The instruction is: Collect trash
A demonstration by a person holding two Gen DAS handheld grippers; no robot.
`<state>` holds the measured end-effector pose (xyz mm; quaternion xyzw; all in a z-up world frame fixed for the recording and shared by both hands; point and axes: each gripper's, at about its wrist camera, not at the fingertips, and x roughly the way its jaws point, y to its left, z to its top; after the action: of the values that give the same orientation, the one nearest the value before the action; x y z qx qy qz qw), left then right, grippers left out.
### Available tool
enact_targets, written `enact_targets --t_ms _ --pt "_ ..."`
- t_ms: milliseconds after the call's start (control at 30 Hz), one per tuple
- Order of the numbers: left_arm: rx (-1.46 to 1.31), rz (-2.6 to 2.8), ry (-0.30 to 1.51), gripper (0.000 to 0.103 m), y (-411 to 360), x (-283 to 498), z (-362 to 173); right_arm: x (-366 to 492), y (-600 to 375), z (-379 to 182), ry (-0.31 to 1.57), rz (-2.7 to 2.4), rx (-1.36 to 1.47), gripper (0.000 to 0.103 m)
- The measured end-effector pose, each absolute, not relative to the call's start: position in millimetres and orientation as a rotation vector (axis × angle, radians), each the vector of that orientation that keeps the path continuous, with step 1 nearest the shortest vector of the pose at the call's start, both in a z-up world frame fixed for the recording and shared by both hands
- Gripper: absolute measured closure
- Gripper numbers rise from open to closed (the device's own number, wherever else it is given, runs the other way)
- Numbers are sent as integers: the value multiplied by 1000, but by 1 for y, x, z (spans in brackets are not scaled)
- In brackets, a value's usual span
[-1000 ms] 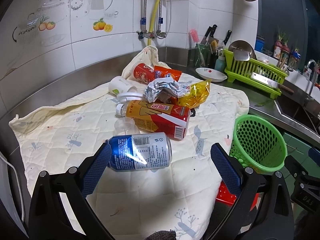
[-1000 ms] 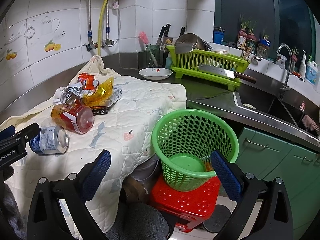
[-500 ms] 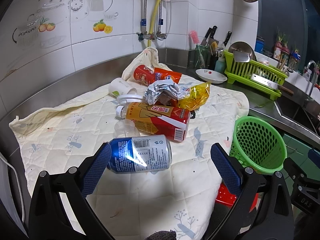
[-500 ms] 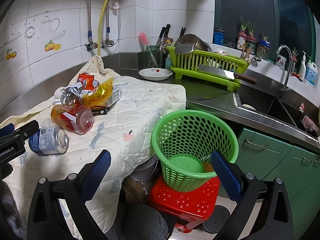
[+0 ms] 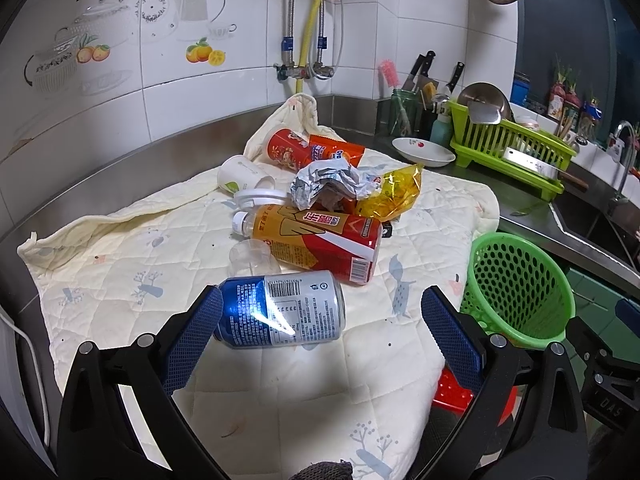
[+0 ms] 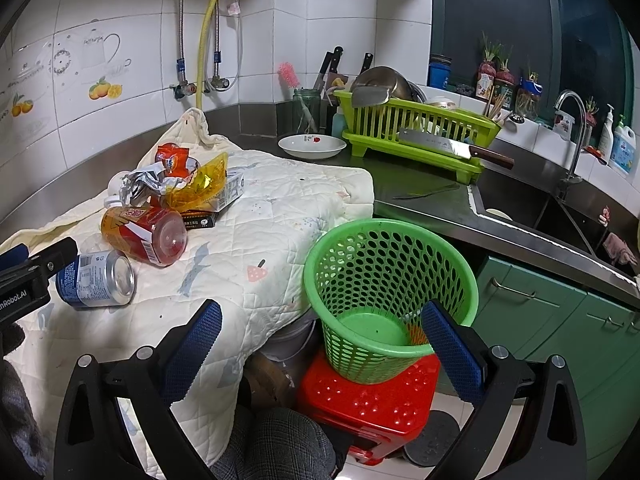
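A blue and silver drink can lies on its side on the quilted cloth. My left gripper is open, its left finger touching the can's end and the can partly between the fingers. Behind it lie an orange and red bottle, a crumpled foil wrapper, a yellow wrapper, a red tube and a white cup. The green mesh basket stands on a red stool. My right gripper is open and empty, in front of the basket. The can also shows there.
A green dish rack with a cleaver and a white dish stand on the steel counter at the back. The sink is at the right, green cabinets below. The cloth's edge hangs over beside the basket.
My left gripper has crept forward a little, so the can sits slightly deeper between the fingers. The right gripper has barely moved. Nothing was grasped.
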<state>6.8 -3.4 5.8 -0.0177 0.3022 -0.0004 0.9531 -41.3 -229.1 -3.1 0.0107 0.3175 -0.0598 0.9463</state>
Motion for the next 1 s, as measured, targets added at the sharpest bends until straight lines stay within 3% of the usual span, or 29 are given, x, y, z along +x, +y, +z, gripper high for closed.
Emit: enact_targets --t_ms 1000 --pt "-51 94 623 5 42 31 12 13 -202 6 640 40 -55 6"
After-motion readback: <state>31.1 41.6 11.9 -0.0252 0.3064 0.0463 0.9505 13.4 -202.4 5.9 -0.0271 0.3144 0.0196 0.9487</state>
